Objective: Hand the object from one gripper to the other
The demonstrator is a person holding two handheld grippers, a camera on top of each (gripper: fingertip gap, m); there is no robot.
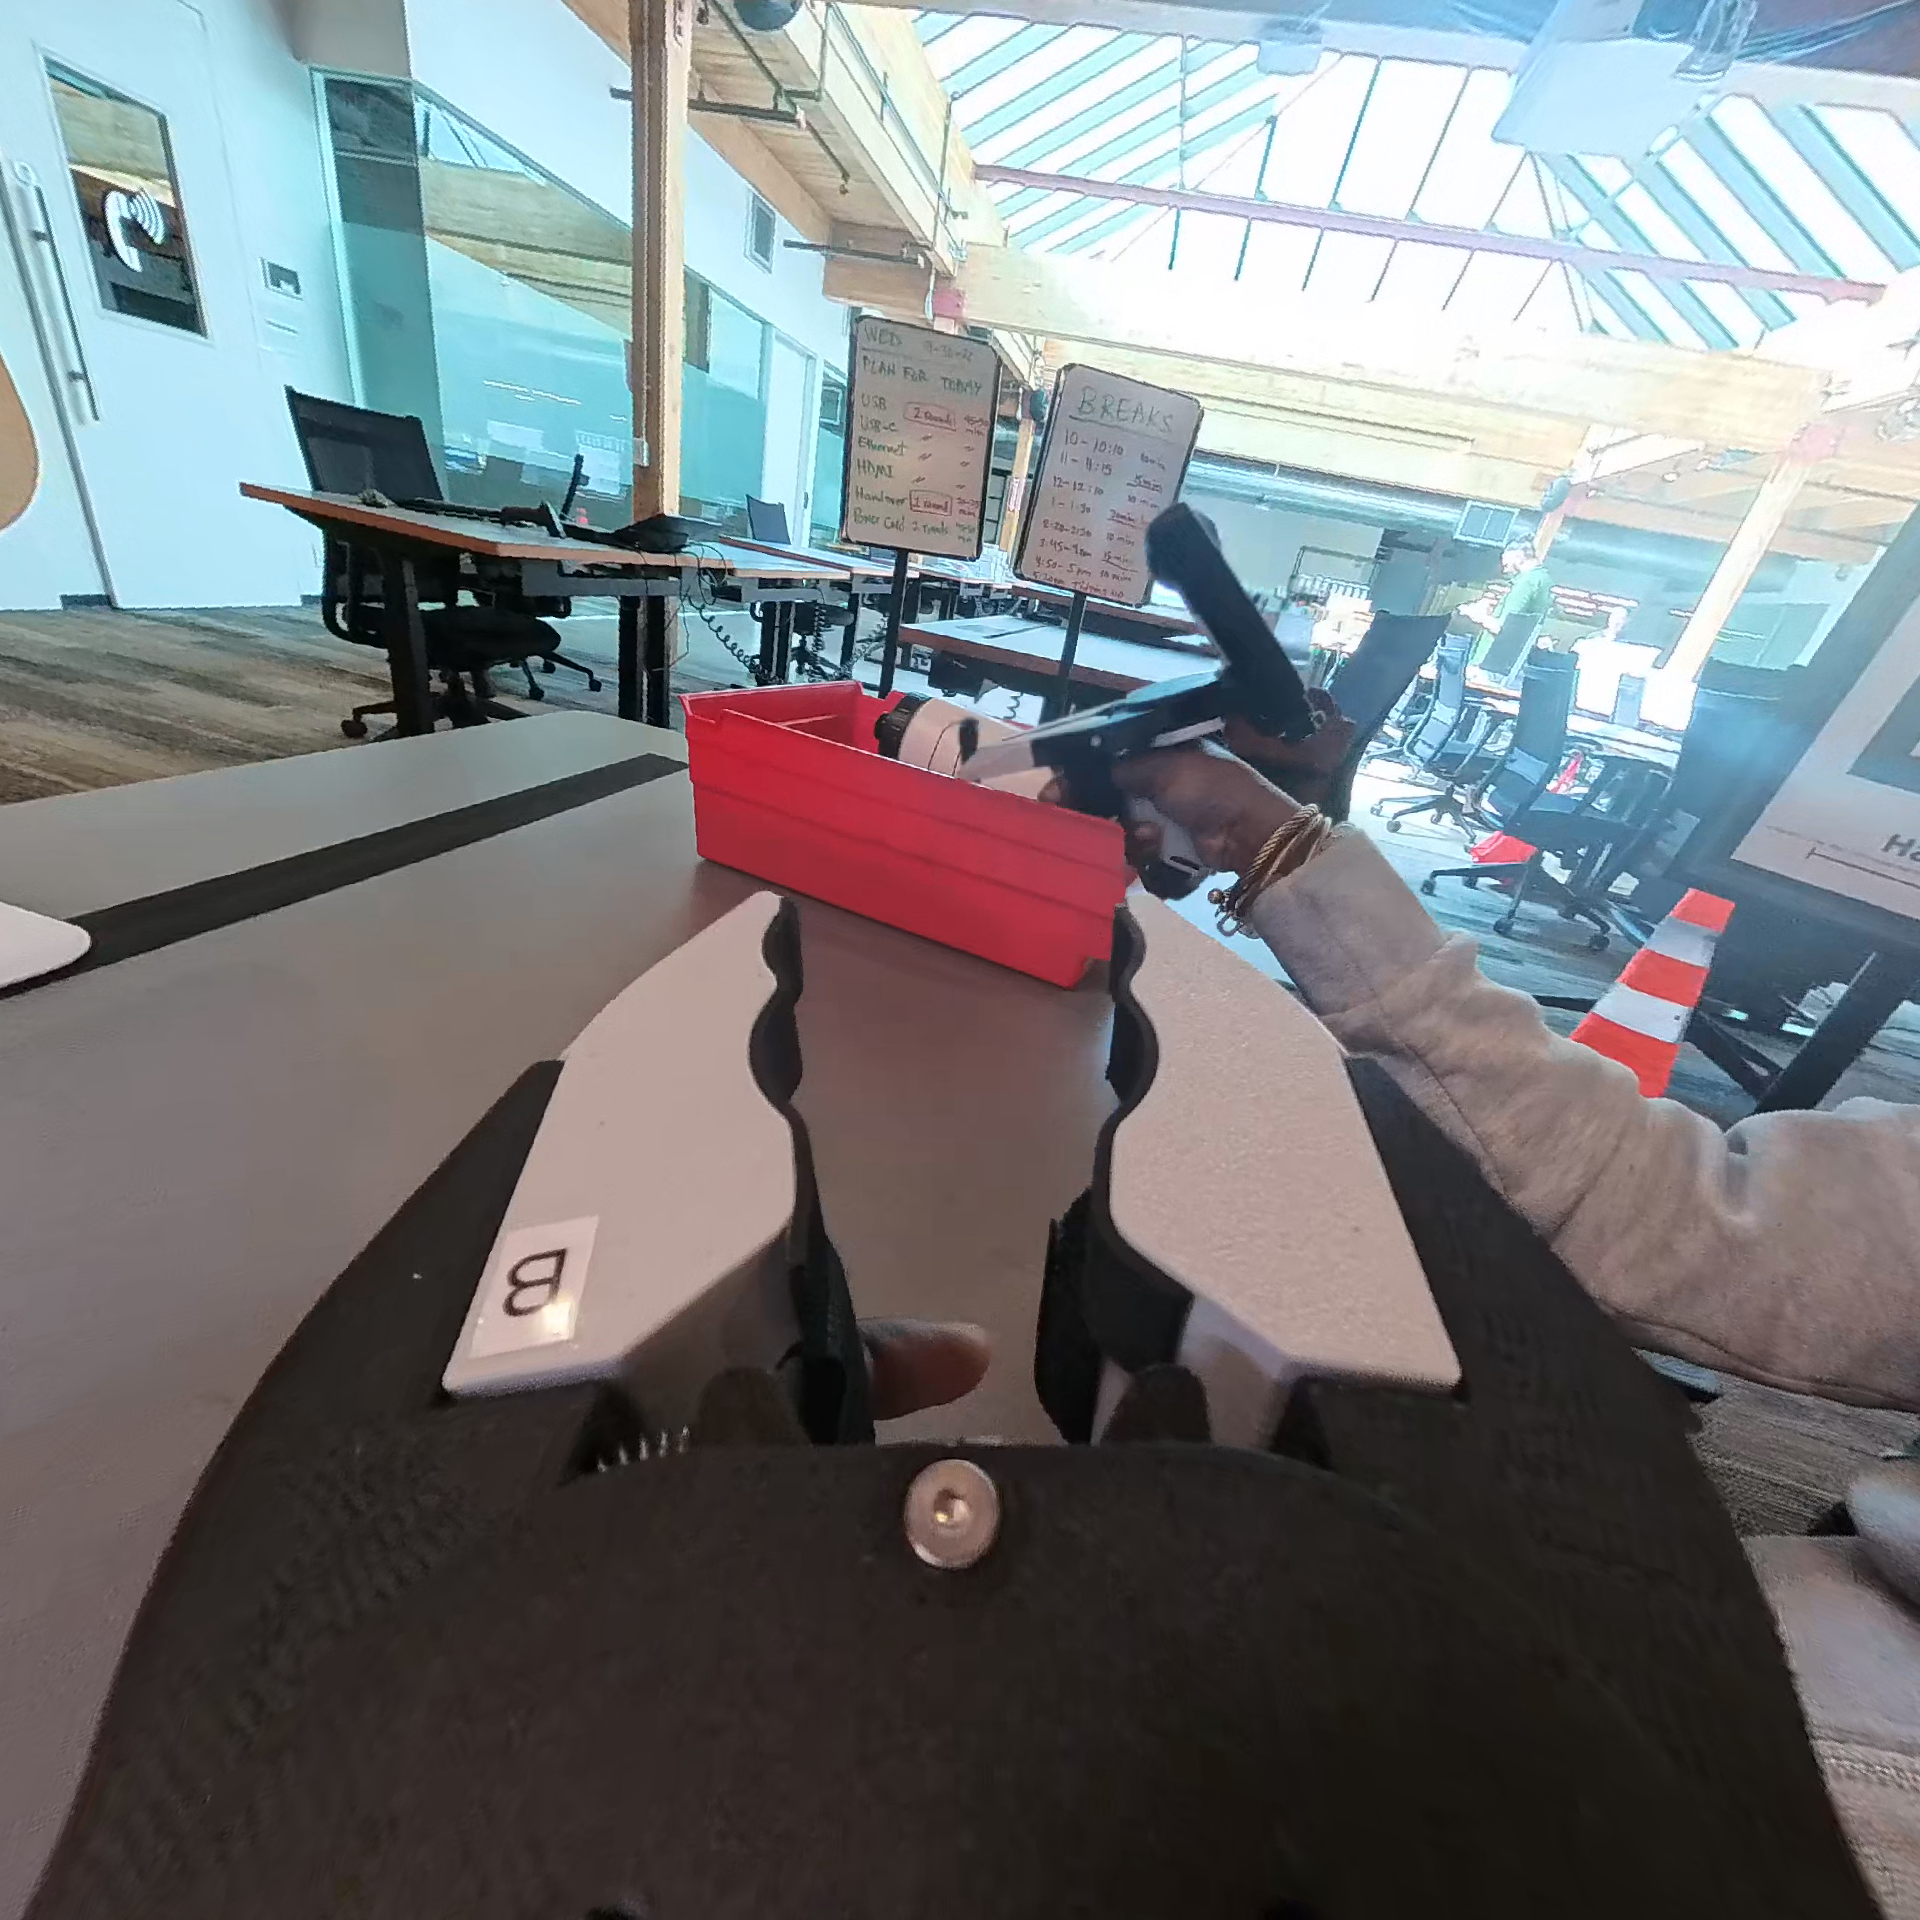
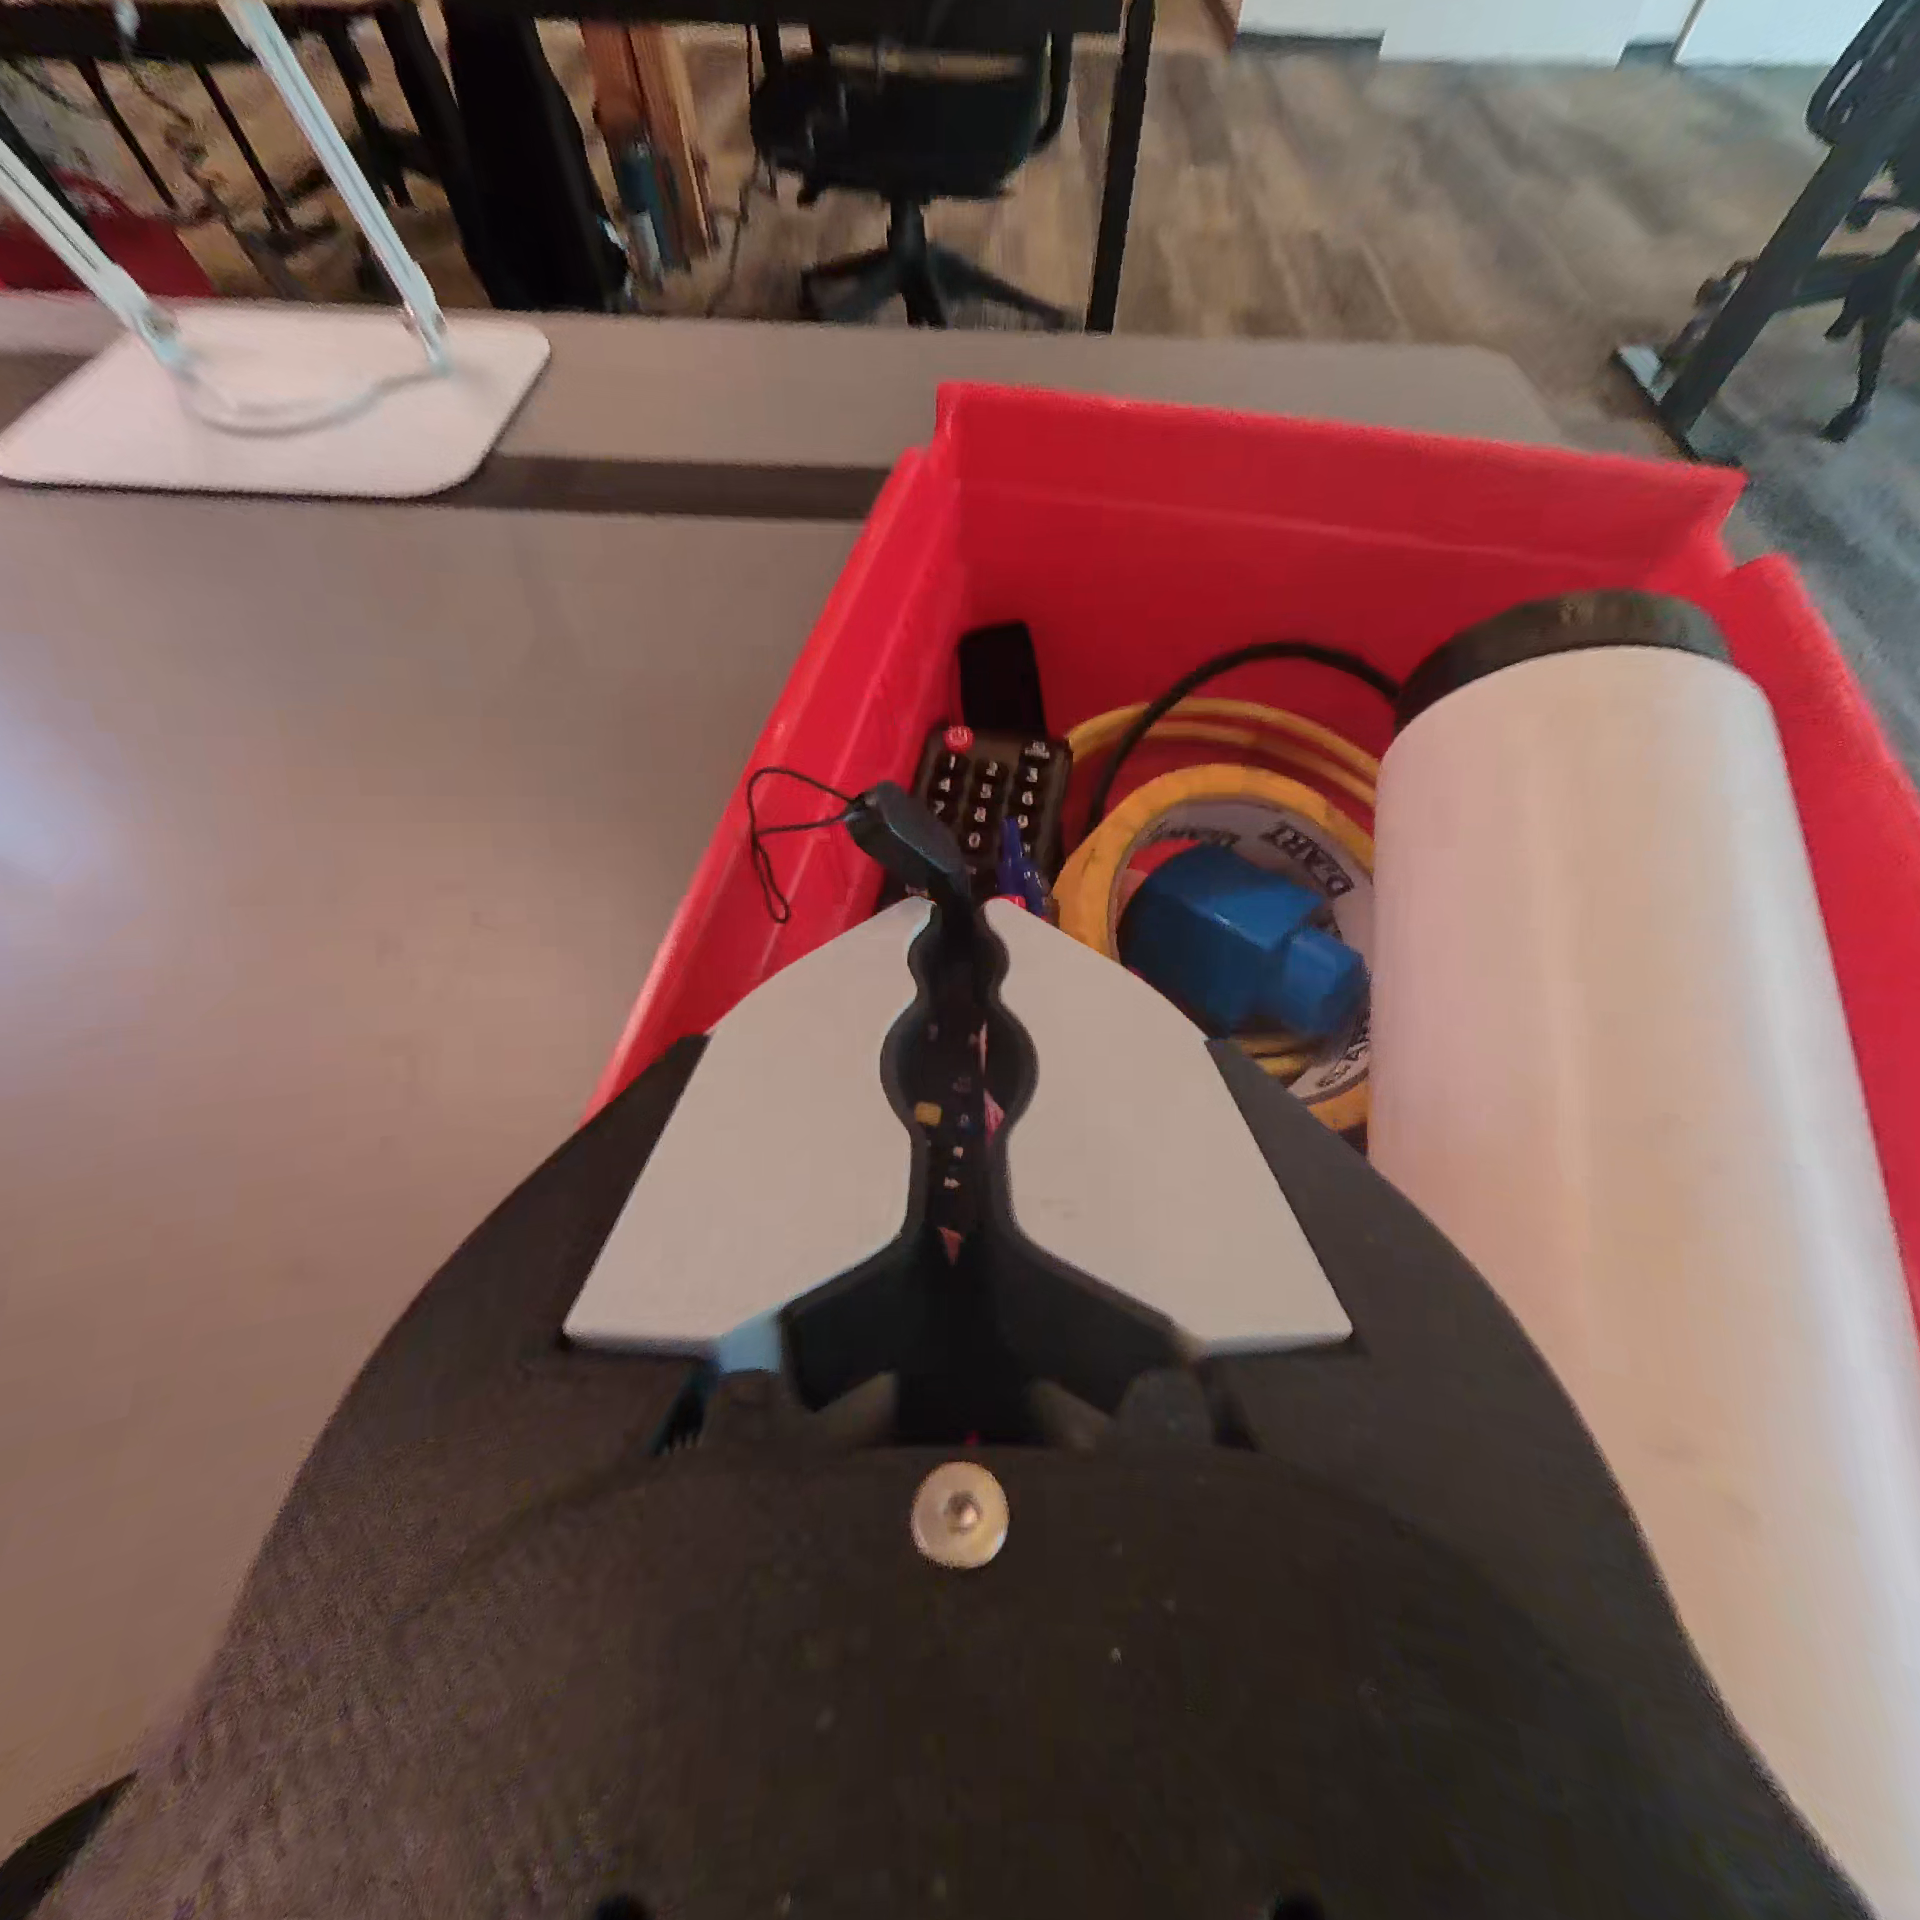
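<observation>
My right gripper [image 2: 956,920] is shut on a small black fob [image 2: 904,831] with a thin loop cord [image 2: 767,842]. It holds the fob over the left wall of the red bin [image 2: 1330,457]. In the left wrist view the right gripper [image 1: 977,764] reaches over the red bin [image 1: 894,842], held by a hand in a grey sleeve. My left gripper [image 1: 951,925] is open and empty. It hovers low over the grey table [image 1: 312,1039], just in front of the bin.
The bin holds a white bottle with a black cap [image 2: 1558,987], a black remote [image 2: 992,790], a yellow tape roll [image 2: 1107,842], a blue plug [image 2: 1236,945] and a yellow cable. A white lamp base [image 2: 281,405] stands at the table's far left. An orange cone [image 1: 1652,987] stands on the floor to the right. Left tips to right tips: about 35 cm.
</observation>
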